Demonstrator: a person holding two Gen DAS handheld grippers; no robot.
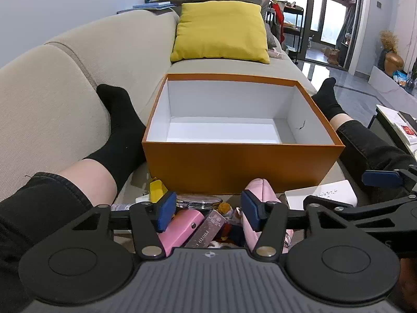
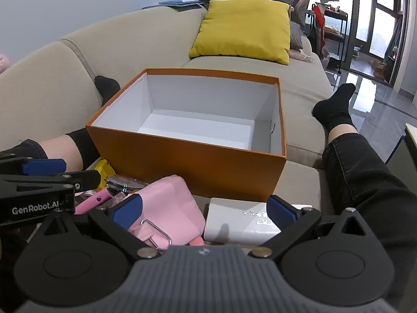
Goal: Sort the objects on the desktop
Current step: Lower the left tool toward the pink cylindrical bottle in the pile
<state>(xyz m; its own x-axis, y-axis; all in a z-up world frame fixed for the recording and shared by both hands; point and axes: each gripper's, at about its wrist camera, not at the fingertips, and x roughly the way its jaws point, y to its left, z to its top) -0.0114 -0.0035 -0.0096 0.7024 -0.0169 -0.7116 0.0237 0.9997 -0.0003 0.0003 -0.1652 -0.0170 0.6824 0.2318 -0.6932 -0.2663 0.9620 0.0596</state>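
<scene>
An orange box (image 1: 242, 167) stands open and empty on the sofa (image 1: 78, 60) seat, its long axis crosswise to both views. The clutter lies in a heap against its near wall: a pink pouch (image 2: 169, 206), a white box (image 2: 242, 221), a pink case (image 1: 179, 227) pointing slantwise toward the box, and a round mirror (image 1: 198, 200). The left gripper (image 1: 206, 211) and right gripper (image 2: 203, 211) hover over the heap, jaws spread, holding nothing. Sorting appears not yet begun; the next move calls for closing on one item.

A beige sofa (image 1: 224, 65) carries an open orange box (image 1: 242, 164), a yellow cushion (image 1: 221, 31), a white booklet (image 2: 242, 221) and a small clutter of items (image 1: 203, 219).
</scene>
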